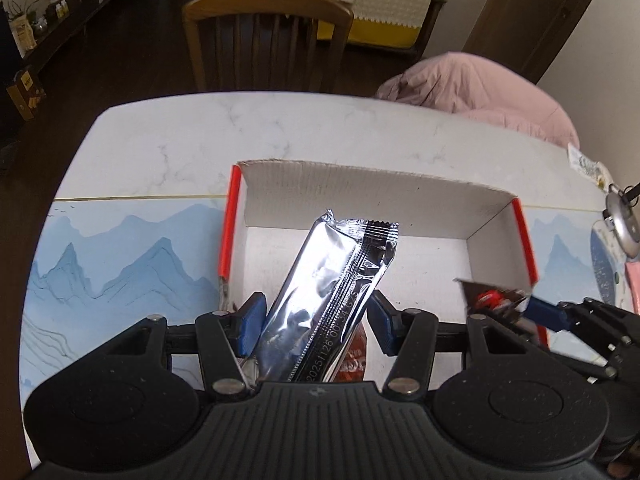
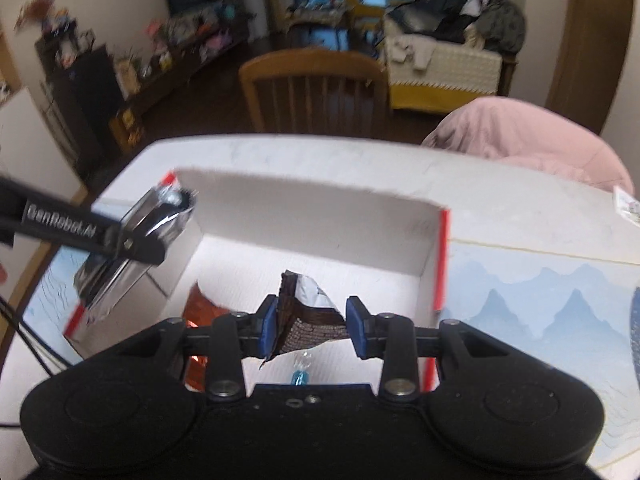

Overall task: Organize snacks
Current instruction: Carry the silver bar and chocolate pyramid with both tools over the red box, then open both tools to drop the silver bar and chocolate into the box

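Snack packets are held above the white cardboard box (image 1: 360, 196): silver wrapper (image 1: 324, 304) in left tongs (image 1: 316, 320), brown packet (image 2: 304, 320) in right tongs (image 2: 312, 326).

Home living-dining room: wooden chair (image 1: 267, 36) at marble table (image 1: 280, 128), sofa (image 2: 444, 68), cluttered TV shelf (image 2: 168, 52).

Silver foil snack bar (image 1: 332, 296), long and shiny, with crimped ends and a printed date line along its seam, was tilted up over the open box. White cardboard box (image 1: 360, 196), red-edged, sat on the table. Brown-and-white snack packet (image 2: 308, 312), crumpled, hung above the box floor. Orange wrapper (image 2: 204, 304) lay inside, low at the left.
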Motion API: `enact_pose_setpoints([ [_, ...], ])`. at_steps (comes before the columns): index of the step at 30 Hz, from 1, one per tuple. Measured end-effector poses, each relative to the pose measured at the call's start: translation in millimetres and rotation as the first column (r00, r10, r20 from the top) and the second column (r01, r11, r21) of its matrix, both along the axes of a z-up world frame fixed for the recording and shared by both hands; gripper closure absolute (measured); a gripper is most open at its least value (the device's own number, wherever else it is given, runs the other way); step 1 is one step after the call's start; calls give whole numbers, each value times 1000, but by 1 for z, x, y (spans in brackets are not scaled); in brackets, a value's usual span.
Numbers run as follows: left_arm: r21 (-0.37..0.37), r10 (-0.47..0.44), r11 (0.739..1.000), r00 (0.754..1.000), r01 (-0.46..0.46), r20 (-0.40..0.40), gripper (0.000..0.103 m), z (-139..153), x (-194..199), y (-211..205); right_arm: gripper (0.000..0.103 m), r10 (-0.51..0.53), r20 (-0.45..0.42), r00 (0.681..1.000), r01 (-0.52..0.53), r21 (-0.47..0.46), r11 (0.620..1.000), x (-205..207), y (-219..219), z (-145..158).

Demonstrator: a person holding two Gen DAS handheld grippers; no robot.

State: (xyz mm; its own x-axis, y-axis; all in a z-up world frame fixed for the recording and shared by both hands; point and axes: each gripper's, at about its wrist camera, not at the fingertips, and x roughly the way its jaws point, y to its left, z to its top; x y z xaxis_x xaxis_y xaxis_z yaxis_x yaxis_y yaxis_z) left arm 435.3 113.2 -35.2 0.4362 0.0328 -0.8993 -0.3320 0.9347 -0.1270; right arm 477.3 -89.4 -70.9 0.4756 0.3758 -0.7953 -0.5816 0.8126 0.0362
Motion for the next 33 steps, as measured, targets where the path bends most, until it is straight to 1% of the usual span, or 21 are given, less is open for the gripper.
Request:
enact_pose_setpoints([
  [5,31,-15,999,998,17,-63,49,-21,17,-6,69,35,-44,998,-37,-51,998,2,16,-20],
  [9,40,-34,998,995,38,-99,49,-34,23,-11,69,45,-89,995,-53,-84,995,6,21,-36],
  [13,50,-48,997,991,55,-128,48,-44,25,-15,68,57,-117,991,-70,-113,991,3,24,-46],
  [18,44,-59,997,985,67,-161,48,-54,27,-15,68,54,-152,987,-74,-135,988,4,28,-54],
  [22,36,-60,997,983,67,-174,49,-61,31,-14,66,47,-163,985,-72,-151,986,-1,28,-57],
  [24,33,-69,997,981,76,-181,49,-62,29,-14,64,37,-162,986,-63,-157,986,0,27,-57],
  [26,37,-79,995,979,88,-186,49,-61,26,-14,64,36,-160,986,-61,-158,985,0,26,-57],
  [29,28,-74,996,983,80,-170,49,-57,21,-12,63,32,-150,988,-57,-160,985,-3,25,-55],
  [33,6,-68,998,987,70,-143,45,-47,17,-9,62,11,-140,990,-30,-133,991,-4,18,-45],
])
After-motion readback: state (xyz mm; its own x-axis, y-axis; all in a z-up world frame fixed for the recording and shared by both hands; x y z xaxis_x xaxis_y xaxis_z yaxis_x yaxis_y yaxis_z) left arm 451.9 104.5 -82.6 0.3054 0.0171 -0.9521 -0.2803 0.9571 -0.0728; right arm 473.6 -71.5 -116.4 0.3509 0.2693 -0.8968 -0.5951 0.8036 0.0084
